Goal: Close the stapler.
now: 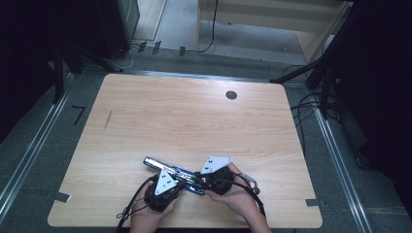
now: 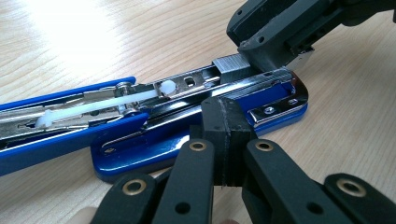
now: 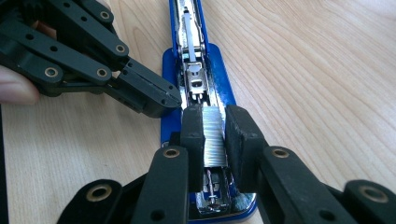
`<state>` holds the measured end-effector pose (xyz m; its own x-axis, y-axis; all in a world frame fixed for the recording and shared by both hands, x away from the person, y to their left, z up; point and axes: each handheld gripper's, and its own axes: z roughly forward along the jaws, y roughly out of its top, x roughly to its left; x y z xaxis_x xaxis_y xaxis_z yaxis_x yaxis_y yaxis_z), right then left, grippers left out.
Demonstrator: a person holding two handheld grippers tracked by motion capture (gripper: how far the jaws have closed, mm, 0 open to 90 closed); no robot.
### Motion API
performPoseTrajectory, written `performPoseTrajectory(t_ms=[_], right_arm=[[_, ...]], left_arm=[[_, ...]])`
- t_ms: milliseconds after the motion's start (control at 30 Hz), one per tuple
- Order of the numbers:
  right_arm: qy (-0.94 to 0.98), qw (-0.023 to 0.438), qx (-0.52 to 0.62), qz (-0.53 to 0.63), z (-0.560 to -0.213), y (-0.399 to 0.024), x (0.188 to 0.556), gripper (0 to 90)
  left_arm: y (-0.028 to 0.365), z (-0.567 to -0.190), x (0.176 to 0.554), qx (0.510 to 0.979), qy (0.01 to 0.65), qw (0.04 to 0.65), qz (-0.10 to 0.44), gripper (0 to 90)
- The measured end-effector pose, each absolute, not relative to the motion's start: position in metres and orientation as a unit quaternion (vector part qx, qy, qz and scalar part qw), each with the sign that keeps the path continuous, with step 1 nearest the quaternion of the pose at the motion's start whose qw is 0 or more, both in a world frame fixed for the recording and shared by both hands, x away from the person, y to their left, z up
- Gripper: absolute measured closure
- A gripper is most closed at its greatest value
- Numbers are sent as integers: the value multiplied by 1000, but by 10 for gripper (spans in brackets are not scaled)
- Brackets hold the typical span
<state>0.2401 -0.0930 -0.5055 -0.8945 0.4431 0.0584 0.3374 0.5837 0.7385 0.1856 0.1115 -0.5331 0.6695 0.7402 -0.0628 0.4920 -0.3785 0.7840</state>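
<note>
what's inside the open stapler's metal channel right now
A strip of staples sits in the stapler channel, between the right tongs. The white pusher rod lies behind. The strip's underside is hidden.

both hands at table's near edge. left gripper [image 1: 171, 186] jaws fully closed, tips pointing right. right gripper [image 3: 215, 135] jaws clamped, tips pointing left, meeting the left's.

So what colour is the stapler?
The stapler is blue with shiny silver metal inside; the left gripper view shows it best.
</note>
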Motion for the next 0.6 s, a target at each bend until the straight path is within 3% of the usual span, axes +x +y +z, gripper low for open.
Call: performPoseTrajectory(t_ms=[600], right_arm=[[892, 81, 193, 401, -495, -89, 233, 801]], left_arm=[[111, -533, 186, 816, 378, 411, 151, 900]])
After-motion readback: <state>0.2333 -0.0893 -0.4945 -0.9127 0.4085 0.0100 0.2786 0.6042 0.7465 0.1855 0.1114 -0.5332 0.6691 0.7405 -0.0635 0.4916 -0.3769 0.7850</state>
